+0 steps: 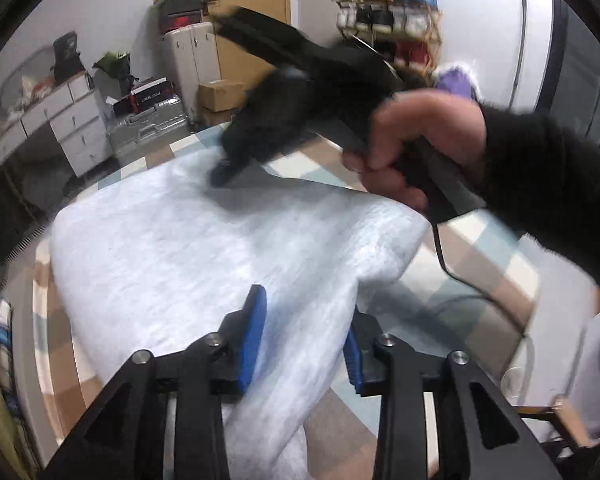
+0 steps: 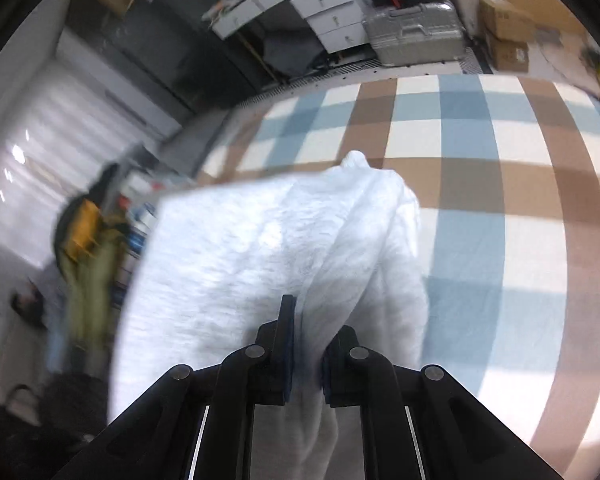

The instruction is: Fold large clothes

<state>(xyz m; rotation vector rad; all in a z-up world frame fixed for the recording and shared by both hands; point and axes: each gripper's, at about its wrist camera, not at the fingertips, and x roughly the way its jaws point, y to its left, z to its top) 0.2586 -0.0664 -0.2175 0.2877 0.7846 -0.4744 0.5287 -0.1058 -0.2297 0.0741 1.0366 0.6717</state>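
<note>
Right gripper carries the fold; left gripper is spread.
Right gripper (image 2: pixel 305 354) pinches a bunched edge of the white garment (image 1: pixel 204 248), which lies on the checked bed (image 2: pixel 480 168) and runs ahead of both. Left gripper (image 1: pixel 306 340) straddles cloth, pads apparently not pressing.

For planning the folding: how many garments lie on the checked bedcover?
1: a white garment on the checked bedcover, part of it pinched in the right gripper. Others may be hidden beneath it.
</note>
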